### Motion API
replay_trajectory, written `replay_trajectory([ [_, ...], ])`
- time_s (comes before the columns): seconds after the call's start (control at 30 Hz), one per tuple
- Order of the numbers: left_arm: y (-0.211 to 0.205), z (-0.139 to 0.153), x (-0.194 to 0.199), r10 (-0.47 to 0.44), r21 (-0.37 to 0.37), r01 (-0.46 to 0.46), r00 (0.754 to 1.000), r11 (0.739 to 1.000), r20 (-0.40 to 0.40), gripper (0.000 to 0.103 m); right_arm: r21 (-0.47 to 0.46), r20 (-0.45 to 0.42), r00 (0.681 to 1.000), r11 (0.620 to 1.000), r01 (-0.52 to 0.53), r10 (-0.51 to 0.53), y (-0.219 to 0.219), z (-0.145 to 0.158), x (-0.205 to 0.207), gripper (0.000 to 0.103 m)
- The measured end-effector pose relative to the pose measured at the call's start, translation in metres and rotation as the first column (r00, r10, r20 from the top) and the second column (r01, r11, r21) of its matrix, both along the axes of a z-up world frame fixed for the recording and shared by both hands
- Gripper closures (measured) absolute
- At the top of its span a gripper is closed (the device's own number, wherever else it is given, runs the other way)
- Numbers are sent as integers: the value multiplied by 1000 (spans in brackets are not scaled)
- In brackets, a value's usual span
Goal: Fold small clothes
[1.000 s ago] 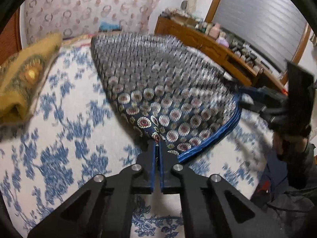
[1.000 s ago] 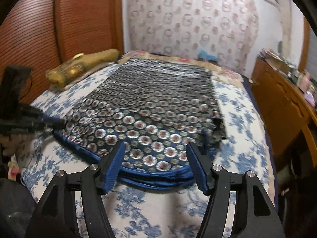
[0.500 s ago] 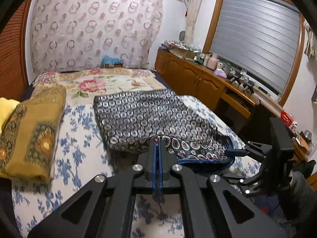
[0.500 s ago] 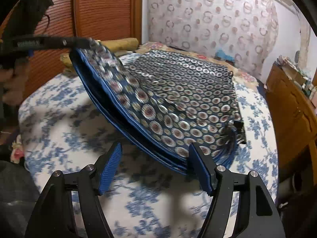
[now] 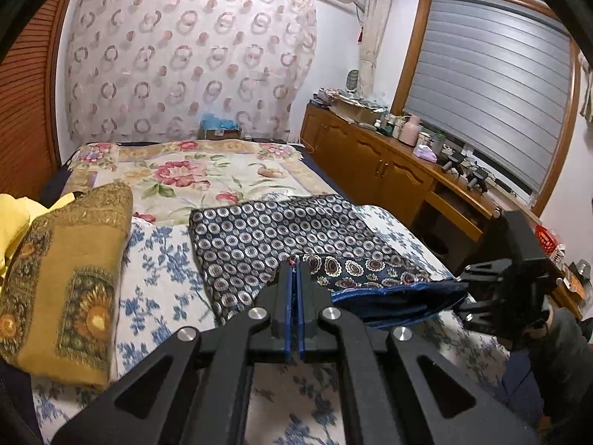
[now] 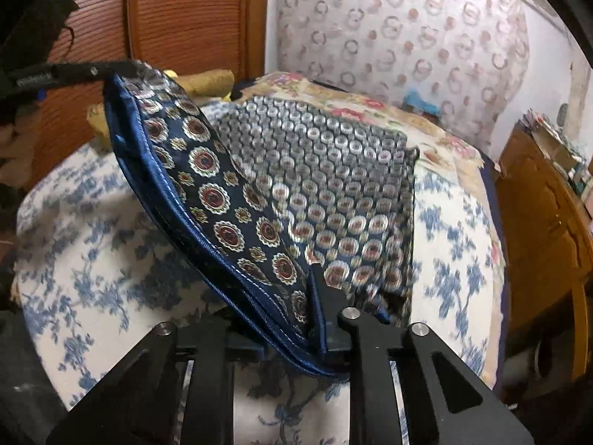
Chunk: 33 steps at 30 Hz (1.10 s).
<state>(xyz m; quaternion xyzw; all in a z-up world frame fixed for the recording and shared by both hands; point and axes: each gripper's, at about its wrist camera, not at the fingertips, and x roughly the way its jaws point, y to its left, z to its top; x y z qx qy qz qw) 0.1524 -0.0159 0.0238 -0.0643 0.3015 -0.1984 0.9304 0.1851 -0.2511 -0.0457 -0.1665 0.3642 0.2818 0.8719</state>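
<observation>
Hanging between both tools: patterned navy garment (image 5: 281, 237), near hem lifted off bed (image 5: 159, 282), far part flat. Left tool (image 5: 295, 270) clamped shut on one corner. Right tool (image 6: 315, 289) closing on blue-piped hem, pointing downward.

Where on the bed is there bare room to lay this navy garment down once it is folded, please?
Free: the blue-flowered sheet between the folded mustard cloth and the navy garment, and the floral blanket beyond both. Crowded: the near edge, where the left gripper and right gripper clamp the hem.
</observation>
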Motion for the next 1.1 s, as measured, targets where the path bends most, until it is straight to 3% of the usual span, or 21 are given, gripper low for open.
replay_trajectory([
  [0.23,8,1,42,42,20,-42,999,999,-4,103,5,71,997,1000,13,-13,5,36,48,97],
  [0.43,20,-7,80,95,43,-94,995,995,-21,103,-2,106,994,1000,2,-2,22,51,97,98],
  [0.7,27,-32,123,133,79,-127,987,989,-86,100,-51,76,997,999,-2,6,47,25,160,98],
  [0.77,25,-36,127,129,86,-121,987,989,-95,94,-59,53,999,998,-1,4,48,13,173,98],
  [0.83,26,-37,129,135,99,-126,987,987,-86,75,-63,30,1000,998,1,1,47,2,183,98],
  [1.03,28,-42,130,117,107,-107,988,989,-98,55,-58,-12,999,998,34,-35,43,-17,207,97],
  [1.07,27,-46,133,116,113,-104,988,988,-106,55,-54,-14,999,998,42,-43,42,-18,210,92],
  [1.1,26,-49,133,119,117,-105,986,987,-114,55,-59,-8,998,996,60,-60,42,-18,212,78],
])
